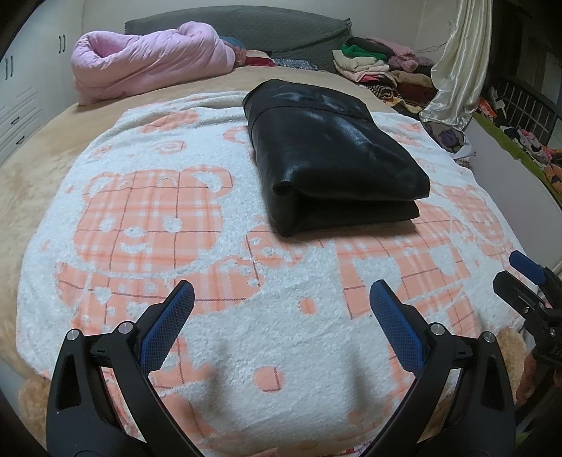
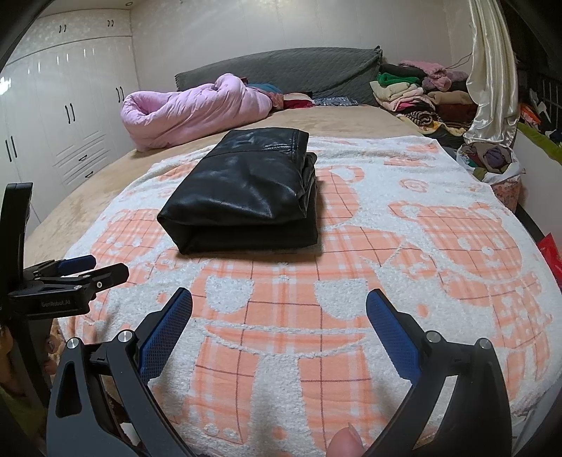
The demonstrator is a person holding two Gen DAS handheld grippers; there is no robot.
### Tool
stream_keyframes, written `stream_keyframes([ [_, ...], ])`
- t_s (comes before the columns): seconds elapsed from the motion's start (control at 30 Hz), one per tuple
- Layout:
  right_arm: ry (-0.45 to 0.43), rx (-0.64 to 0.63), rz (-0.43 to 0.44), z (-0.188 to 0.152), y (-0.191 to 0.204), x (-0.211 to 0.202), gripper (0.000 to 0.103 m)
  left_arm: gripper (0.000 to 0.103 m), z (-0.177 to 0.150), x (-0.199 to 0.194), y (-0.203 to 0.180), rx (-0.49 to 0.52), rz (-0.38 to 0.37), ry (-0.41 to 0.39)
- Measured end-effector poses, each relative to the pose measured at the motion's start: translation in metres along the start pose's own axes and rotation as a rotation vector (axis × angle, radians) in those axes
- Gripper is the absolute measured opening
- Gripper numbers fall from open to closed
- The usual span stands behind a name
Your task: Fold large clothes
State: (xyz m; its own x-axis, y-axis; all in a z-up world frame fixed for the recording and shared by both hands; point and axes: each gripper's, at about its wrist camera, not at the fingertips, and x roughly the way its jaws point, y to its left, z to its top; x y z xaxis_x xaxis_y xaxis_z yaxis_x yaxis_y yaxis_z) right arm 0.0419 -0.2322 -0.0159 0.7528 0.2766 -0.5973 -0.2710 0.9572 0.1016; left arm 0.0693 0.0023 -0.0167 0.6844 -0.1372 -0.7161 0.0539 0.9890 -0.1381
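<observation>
A black leather garment (image 1: 333,154) (image 2: 246,197) lies folded into a thick rectangular bundle on a white blanket with orange plaid bears (image 1: 168,218) (image 2: 404,246). My left gripper (image 1: 281,293) hovers over the blanket's near part, well short of the bundle, open with nothing between its blue pads. My right gripper (image 2: 279,298) is likewise open and empty, in front of the bundle. The right gripper (image 1: 523,274) shows at the right edge of the left wrist view. The left gripper (image 2: 80,269) shows at the left edge of the right wrist view.
A rolled pink quilt (image 1: 147,63) (image 2: 196,109) lies at the far side of the bed by a grey headboard (image 1: 246,24). Piled clothes (image 1: 379,66) (image 2: 414,91) and a cream curtain (image 1: 460,59) stand at the far right. White wardrobes (image 2: 70,105) line the left wall. A fingertip (image 2: 346,443) shows at the bottom.
</observation>
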Motion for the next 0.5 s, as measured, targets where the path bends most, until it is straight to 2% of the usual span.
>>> stream_keyframes([
  [0.17, -0.013, 0.025, -0.026, -0.002, -0.007, -0.005, 0.099, 0.094, -0.001, 0.002, 0.002, -0.008, -0.009, 0.026],
  [0.3, -0.044, 0.088, -0.087, -0.008, -0.032, -0.021, 0.099, 0.094, 0.002, 0.003, 0.014, -0.032, -0.008, 0.034],
  [0.4, -0.092, 0.202, -0.201, -0.018, -0.082, -0.045, 0.099, 0.094, 0.016, 0.012, 0.051, -0.093, 0.047, 0.055],
  [0.47, -0.103, 0.299, -0.323, -0.031, -0.129, -0.063, 0.099, 0.094, 0.026, 0.018, 0.084, -0.135, 0.072, 0.063],
  [0.5, -0.093, 0.364, -0.417, -0.042, -0.164, -0.075, 0.099, 0.094, 0.033, 0.021, 0.103, -0.147, 0.105, 0.062],
])
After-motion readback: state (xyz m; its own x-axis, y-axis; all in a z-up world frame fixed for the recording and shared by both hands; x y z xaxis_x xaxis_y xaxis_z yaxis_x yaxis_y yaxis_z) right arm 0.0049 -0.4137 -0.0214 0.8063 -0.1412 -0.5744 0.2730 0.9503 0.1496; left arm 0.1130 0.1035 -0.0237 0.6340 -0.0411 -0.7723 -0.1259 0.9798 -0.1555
